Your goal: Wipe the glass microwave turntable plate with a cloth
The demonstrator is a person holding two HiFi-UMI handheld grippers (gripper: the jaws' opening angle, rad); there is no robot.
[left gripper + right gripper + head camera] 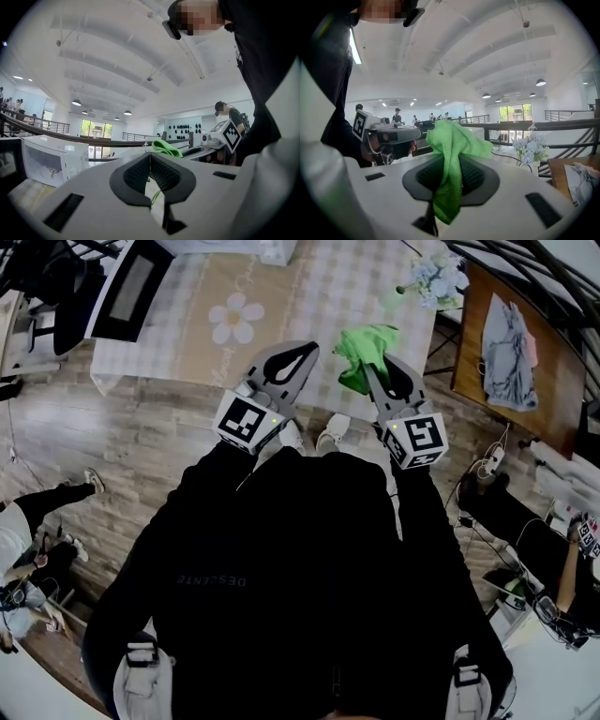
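A bright green cloth hangs pinched in my right gripper, which is shut on it and held close to my chest, above the table's near edge. In the right gripper view the cloth rises between the pads and droops over them. My left gripper is beside it, shut, with nothing between its pads. The white microwave stands at the table's far left, and it shows at the left in the left gripper view. No glass turntable plate is visible in any view.
The table has a checked cover with a daisy print. A bunch of pale flowers stands at its right end. A wooden board with a grey cloth is to the right. People sit at the left and right.
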